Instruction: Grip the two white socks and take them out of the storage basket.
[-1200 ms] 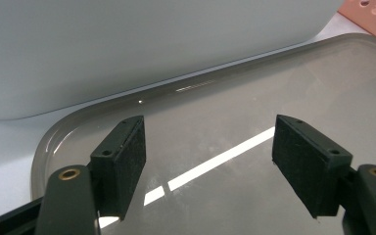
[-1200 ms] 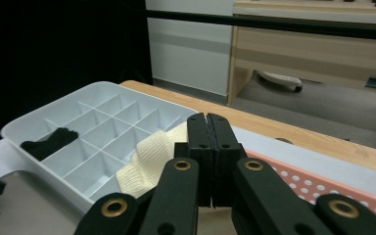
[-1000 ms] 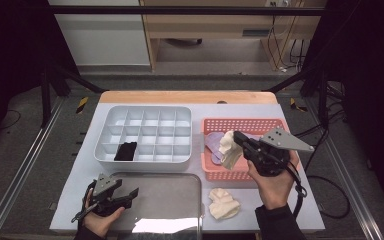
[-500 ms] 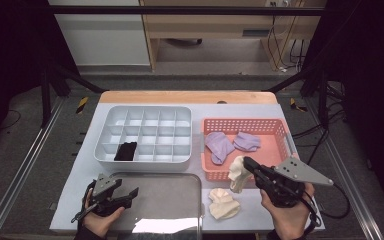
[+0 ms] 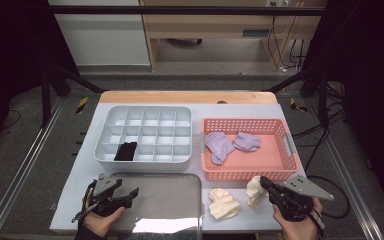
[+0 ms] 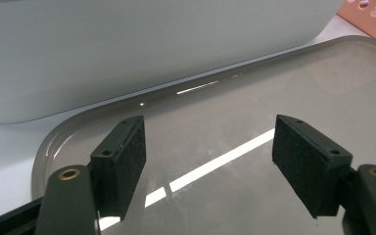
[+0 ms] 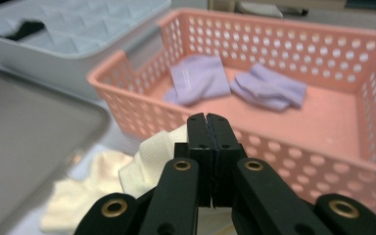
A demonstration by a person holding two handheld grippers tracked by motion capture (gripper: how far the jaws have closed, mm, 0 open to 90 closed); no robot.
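1. Two cream socks are out of the pink basket. One cream sock lies flat on the worktop, between the grey tray and the right gripper. The other cream sock hangs pinched in that gripper just in front of the basket's near wall, close above the worktop; whether it touches the surface cannot be told.
2. Right gripper: fingers clenched together on the edge of the held cream sock, as the right gripper view shows, with cream cloth bunched to their left.
3. Left gripper: fingers spread wide, grasping nothing, poised over the near left part of the grey tray.
4. Two purple socks remain in the basket: one purple sock lies on the left of its floor, the second purple sock just beside it to the right.
5. One black sock sits in a front-row compartment of the white divided box; the other compartments look bare.
6. Progress, as a judgement: the sorting seems about a third through. One item is stowed, the cream pair is out of the basket and appears ready for matching or folding, probably on the tray, and the purple pair is untouched.
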